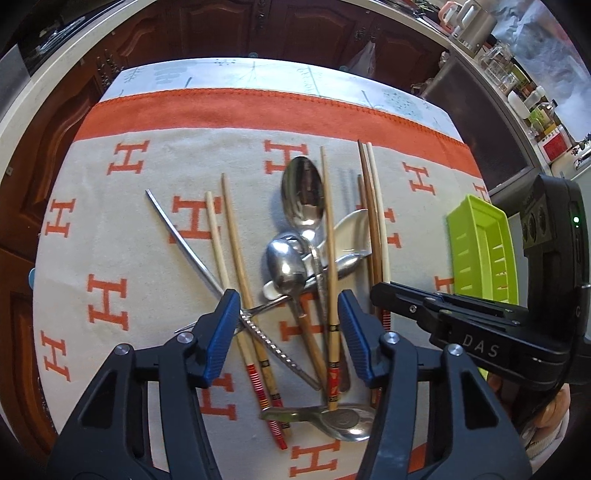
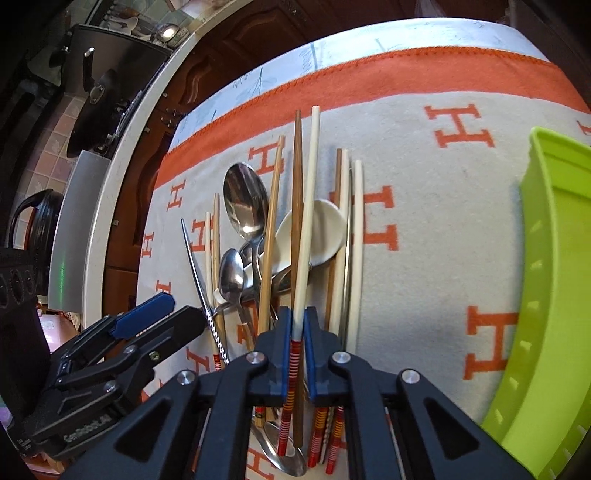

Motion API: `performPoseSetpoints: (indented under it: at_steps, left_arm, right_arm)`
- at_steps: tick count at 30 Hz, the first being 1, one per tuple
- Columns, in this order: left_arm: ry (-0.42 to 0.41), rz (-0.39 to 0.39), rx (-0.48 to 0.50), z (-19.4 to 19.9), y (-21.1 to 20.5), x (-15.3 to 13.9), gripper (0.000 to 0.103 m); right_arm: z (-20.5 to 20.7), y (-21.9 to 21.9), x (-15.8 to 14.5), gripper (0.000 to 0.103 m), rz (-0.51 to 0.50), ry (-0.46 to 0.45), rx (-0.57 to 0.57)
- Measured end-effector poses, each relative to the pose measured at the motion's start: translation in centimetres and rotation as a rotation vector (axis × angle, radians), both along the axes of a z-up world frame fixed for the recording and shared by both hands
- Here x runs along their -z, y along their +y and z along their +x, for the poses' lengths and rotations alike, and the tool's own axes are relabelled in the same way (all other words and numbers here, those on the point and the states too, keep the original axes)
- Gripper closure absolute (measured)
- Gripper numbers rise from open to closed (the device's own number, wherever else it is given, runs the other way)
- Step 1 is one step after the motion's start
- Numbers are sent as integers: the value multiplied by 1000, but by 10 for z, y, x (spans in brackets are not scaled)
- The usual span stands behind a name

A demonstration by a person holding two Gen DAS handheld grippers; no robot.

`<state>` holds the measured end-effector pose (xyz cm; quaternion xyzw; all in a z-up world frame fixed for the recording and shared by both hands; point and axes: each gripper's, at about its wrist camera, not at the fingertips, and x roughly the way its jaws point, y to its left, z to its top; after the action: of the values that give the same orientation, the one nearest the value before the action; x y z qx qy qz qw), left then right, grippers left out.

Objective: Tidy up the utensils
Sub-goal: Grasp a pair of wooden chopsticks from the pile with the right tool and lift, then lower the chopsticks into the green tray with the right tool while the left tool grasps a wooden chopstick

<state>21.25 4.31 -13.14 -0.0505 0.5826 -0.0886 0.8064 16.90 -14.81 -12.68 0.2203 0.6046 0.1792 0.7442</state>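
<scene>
A pile of utensils lies on a grey cloth with orange H marks [image 1: 107,236]: wooden and cream chopsticks [image 1: 236,251], steel spoons [image 1: 301,192], a white ceramic spoon [image 1: 351,229] and a metal chopstick [image 1: 173,229]. My left gripper [image 1: 288,317] is open, its blue pads on either side of the chopstick handles, just above the pile. My right gripper [image 2: 297,332] is shut on a cream chopstick with a red striped handle [image 2: 306,229], with a brown chopstick [image 2: 296,206] beside it. The right gripper also shows in the left wrist view [image 1: 380,291].
A lime green slotted tray [image 2: 554,280] stands on the cloth to the right of the pile; it also shows in the left wrist view [image 1: 480,247]. Dark wooden cabinets [image 1: 221,29] and a white counter edge surround the table. Jars [image 1: 532,103] stand at the far right.
</scene>
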Motion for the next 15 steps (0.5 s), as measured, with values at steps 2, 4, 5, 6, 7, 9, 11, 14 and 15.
performPoseSetpoints:
  at_steps: [2, 4, 5, 6, 7, 9, 11, 14, 15]
  left_arm:
    - [2, -6, 12, 2, -7, 0, 56]
    - [5, -5, 20, 3, -14, 2, 59]
    - [8, -4, 25, 4, -18, 3, 60]
    - [11, -3, 28, 4, -20, 3, 61]
    - [14, -7, 33, 5, -23, 4, 61]
    - [11, -7, 40, 6, -29, 4, 62]
    - [3, -4, 45, 6, -34, 3, 62]
    - [-16, 10, 60, 6, -42, 1, 62]
    - [-23, 14, 70, 6, -46, 1, 62]
  right_arm:
    - [-4, -7, -8, 97, 6, -19, 11]
    - [-9, -14, -17, 97, 15, -37, 28]
    - [-12, -18, -22, 97, 17, -49, 38]
    - [-15, -23, -27, 97, 21, -57, 50]
    - [-18, -27, -30, 97, 25, -63, 59]
    - [-28, -42, -40, 97, 26, -82, 86]
    - [-40, -57, -50, 97, 18, -100, 111]
    - [-58, -76, -58, 97, -5, -116, 144]
    - [-63, -79, -59, 97, -13, -117, 151]
